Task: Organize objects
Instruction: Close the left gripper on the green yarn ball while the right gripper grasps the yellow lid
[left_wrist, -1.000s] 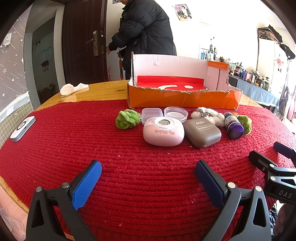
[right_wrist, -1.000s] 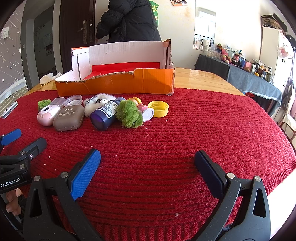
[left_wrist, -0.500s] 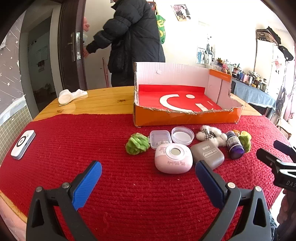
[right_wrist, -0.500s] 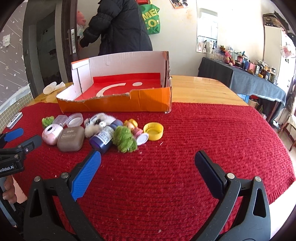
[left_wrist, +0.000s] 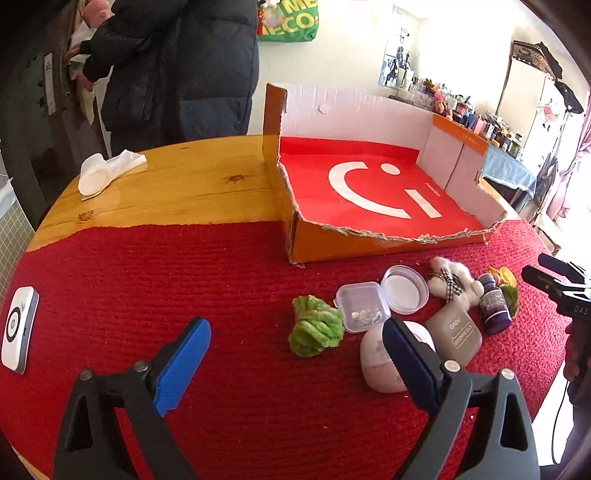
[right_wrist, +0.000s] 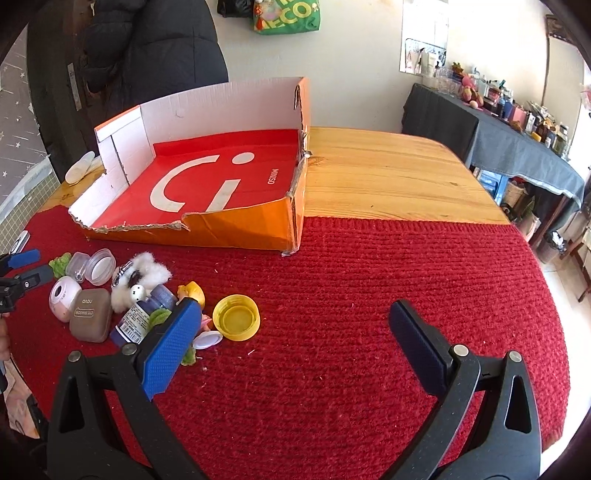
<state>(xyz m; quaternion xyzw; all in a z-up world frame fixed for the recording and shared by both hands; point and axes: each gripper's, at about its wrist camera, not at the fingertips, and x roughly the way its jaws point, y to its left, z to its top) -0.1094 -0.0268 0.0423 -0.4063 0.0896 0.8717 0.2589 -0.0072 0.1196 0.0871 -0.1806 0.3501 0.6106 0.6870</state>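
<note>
An orange cardboard box (left_wrist: 369, 247) with a red floor stands empty on the red knitted cloth; it also shows in the right wrist view (right_wrist: 236, 229). In front of it lie a green scrunchie (left_wrist: 314, 326), a clear square case (left_wrist: 362, 306), a round clear lid (left_wrist: 404, 290), a pink round case (left_wrist: 376, 360), a brown case (left_wrist: 456, 334), a white plush toy (left_wrist: 452, 282) and a purple bottle (left_wrist: 493, 308). A yellow cap (right_wrist: 236, 317) lies nearest my right gripper. My left gripper (left_wrist: 295, 363) is open above the scrunchie. My right gripper (right_wrist: 295, 345) is open over bare cloth.
A white phone-like device (left_wrist: 18, 328) lies at the cloth's left edge. A white crumpled bag (left_wrist: 107, 171) sits on the bare wooden table. A person in a black coat (left_wrist: 177, 66) stands behind the table. A cluttered side table (right_wrist: 517, 136) stands at the right.
Both grippers have risen and tilted down, so the box floor and the objects now show from above. The person at the door has shifted. Both grippers stay open.
</note>
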